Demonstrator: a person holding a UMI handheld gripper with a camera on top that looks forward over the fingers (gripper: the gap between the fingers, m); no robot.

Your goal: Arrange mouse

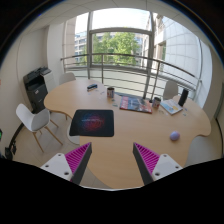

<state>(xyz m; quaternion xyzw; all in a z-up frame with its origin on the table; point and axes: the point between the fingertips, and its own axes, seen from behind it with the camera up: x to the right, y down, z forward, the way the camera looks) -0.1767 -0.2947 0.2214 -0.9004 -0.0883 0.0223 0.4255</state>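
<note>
A small purple mouse (175, 135) lies on the oval wooden table (120, 125), beyond my right finger and off to its right. A black mouse mat (92, 123) with a reddish glow in its middle lies beyond my left finger. My gripper (112, 160) hovers above the table's near edge, well short of both. Its fingers (76, 158) with magenta pads stand wide apart with nothing between them.
A magazine (135, 104), cups (110, 92) and small items sit at the table's far side. White chairs (38, 120) stand on the left and at the back, one more on the right. A railing and large windows lie behind. A black printer (36, 88) stands on the left.
</note>
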